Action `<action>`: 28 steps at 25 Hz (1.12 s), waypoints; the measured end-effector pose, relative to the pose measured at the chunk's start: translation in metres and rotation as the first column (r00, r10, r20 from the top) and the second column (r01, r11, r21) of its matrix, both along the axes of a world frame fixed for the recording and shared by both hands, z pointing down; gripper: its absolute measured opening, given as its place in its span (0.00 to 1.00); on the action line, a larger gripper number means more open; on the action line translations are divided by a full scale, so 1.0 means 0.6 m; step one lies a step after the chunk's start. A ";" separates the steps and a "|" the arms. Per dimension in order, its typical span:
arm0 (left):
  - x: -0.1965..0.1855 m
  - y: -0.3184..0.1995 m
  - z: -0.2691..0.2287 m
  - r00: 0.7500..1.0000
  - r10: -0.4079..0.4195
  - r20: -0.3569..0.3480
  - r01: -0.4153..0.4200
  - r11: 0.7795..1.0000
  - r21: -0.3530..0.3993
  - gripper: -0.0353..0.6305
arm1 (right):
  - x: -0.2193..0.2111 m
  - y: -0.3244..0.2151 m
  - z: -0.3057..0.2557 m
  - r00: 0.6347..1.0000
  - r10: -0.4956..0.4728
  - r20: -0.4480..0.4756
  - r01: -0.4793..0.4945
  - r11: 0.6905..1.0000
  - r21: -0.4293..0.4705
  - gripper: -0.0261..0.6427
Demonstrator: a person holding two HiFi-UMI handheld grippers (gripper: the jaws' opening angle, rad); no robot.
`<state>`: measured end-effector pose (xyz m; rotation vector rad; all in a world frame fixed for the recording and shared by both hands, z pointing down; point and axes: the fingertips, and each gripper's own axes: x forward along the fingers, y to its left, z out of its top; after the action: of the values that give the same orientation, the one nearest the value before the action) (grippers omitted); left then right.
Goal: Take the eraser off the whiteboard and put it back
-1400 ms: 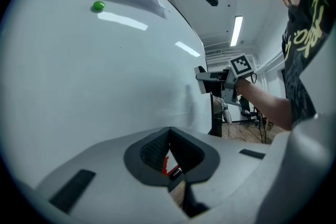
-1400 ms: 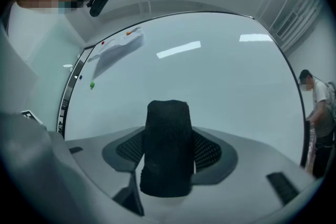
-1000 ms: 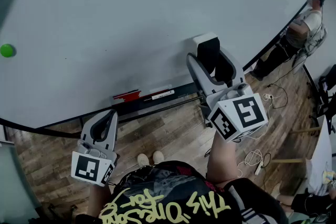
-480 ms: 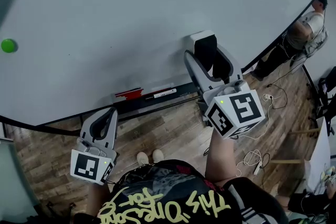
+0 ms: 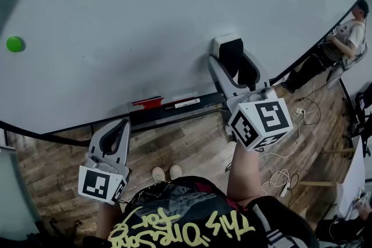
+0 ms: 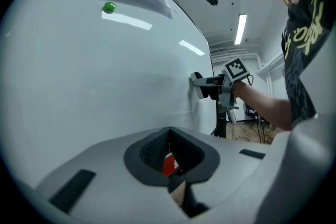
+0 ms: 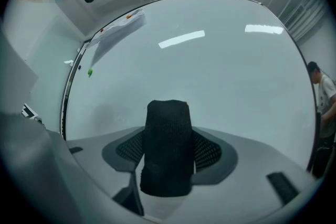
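Right gripper [image 5: 232,54] clamped on the black eraser [image 7: 167,147], eraser against the whiteboard [image 5: 145,14] above the tray [image 5: 200,107], red marker [image 5: 146,103] lying there, left gripper [image 5: 118,135] closed and empty below, green magnet [image 5: 14,43] far left, bystander [image 5: 340,40] far right

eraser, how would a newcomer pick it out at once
Find the big whiteboard; the right gripper is up near its lower edge. The eraser is the block clamped in its jaws, black with a white end, unlike the slim markers on the tray.

Wood-plank floor [image 5: 192,142] carries loose white cables [image 5: 279,174]; a strip light [image 6: 241,29] glows overhead.
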<state>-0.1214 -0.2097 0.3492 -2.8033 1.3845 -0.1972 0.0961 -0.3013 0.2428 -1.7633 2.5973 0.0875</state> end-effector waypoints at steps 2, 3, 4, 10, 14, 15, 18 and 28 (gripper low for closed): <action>0.000 -0.001 0.002 1.000 0.001 0.007 -0.001 1.000 0.004 0.06 | 0.001 -0.002 0.002 1.000 0.001 0.002 -0.001 1.000 0.001 0.42; 0.000 -0.001 0.003 1.000 -0.002 0.005 0.002 1.000 0.001 0.06 | 0.001 -0.002 0.003 1.000 0.003 0.003 -0.003 1.000 0.001 0.42; -0.001 -0.001 0.003 1.000 -0.004 0.002 0.004 1.000 -0.002 0.06 | 0.000 -0.003 0.004 1.000 0.004 0.004 -0.004 1.000 0.001 0.42; 0.000 -0.002 -0.001 1.000 0.003 0.017 -0.003 1.000 0.008 0.06 | -0.003 -0.007 0.007 1.000 0.006 0.011 -0.006 1.000 0.005 0.42; 0.001 -0.001 -0.002 1.000 -0.002 0.012 0.002 1.000 0.003 0.06 | -0.001 -0.007 0.008 1.000 0.008 0.011 -0.008 1.000 0.002 0.42; 0.001 -0.001 -0.001 1.000 0.002 0.022 -0.002 1.000 0.009 0.06 | -0.001 -0.007 0.008 1.000 0.008 0.012 -0.008 1.000 0.002 0.42; -0.002 -0.002 0.002 1.000 0.002 0.027 -0.002 1.000 0.010 0.06 | -0.003 -0.010 0.009 1.000 0.010 0.011 -0.010 1.000 0.006 0.42; -0.002 -0.008 0.004 1.000 0.004 0.025 -0.004 1.000 0.006 0.06 | -0.004 -0.013 0.011 0.999 0.031 0.016 -0.031 0.999 0.041 0.42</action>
<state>-0.1226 -0.2143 0.3514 -2.7881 1.3722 -0.2271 0.0939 -0.3090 0.2493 -1.7835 2.5385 0.1263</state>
